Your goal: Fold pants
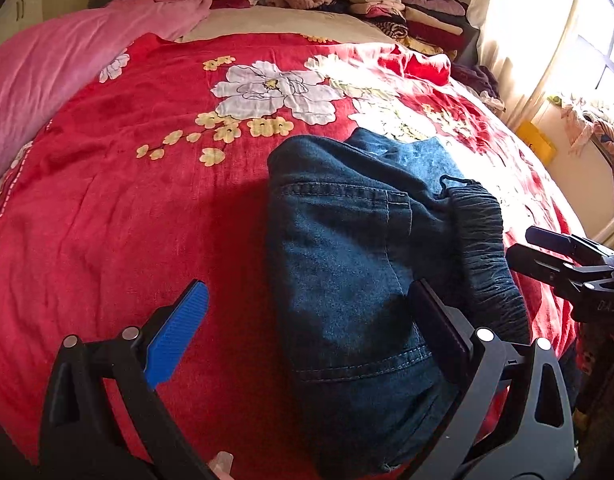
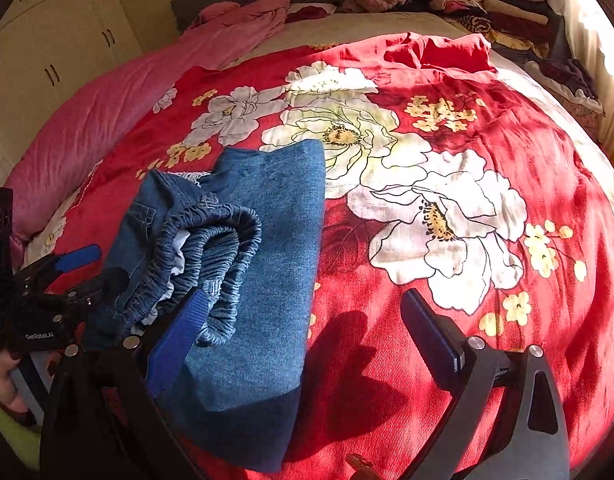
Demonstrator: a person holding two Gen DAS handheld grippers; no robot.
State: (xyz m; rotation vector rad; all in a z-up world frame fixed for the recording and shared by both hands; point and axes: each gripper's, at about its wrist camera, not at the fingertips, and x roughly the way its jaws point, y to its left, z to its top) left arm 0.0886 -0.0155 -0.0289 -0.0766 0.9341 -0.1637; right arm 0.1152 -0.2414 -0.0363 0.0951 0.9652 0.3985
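step: pants (image 1: 347,264) already folded into a compact denim bundle on the bed's red floral cover (image 1: 127,208), near the front edge; looks like the last tidy-up
left tool (image 1: 307,332): jaws wide apart, holding nothing; right finger over the bundle, contact unclear
right tool (image 2: 303,324): jaws wide apart, empty; blue finger beside the elastic waistband (image 2: 211,236)
next: likely flatten the sticking-up waistband, or draw both tools clear

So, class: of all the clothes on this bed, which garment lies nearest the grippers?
The jeans: folded blue denim lying alone between both grippers; the other clothes are piled at the far end.
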